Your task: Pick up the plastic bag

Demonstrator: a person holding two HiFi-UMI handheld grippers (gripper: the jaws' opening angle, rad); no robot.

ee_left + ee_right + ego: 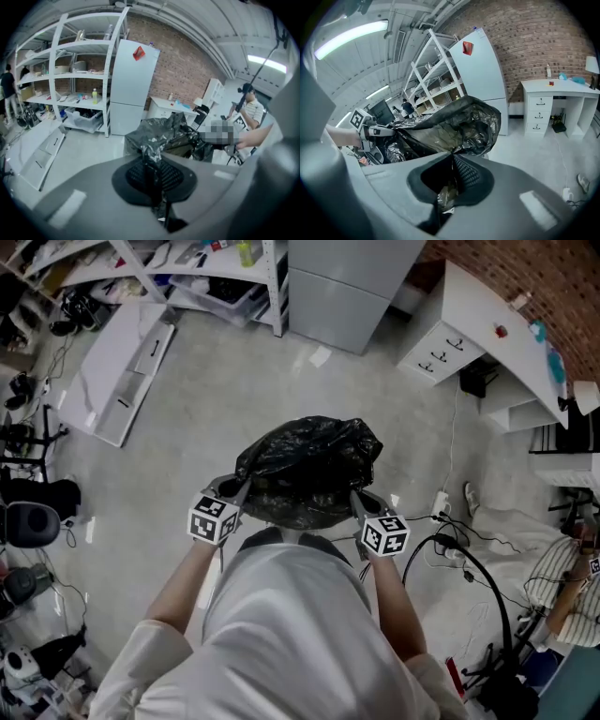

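Observation:
A black plastic bag (307, 470) hangs in the air in front of me, held up by both grippers in the head view. My left gripper (234, 491) is shut on the bag's left edge; in the left gripper view a crumpled strip of the bag (152, 152) runs down between the closed jaws. My right gripper (361, 504) is shut on the bag's right edge, and in the right gripper view the bag (454, 124) billows out past the jaws with film pinched between them. The bag's mouth is stretched between the two grippers.
A grey fridge (352, 277) and white shelving (187, 268) stand ahead. A white desk with drawers (487, 334) is at the right. A flat white panel (122, 371) lies on the floor to the left. Cables (459, 554) trail at the right, beside a seated person (562, 587).

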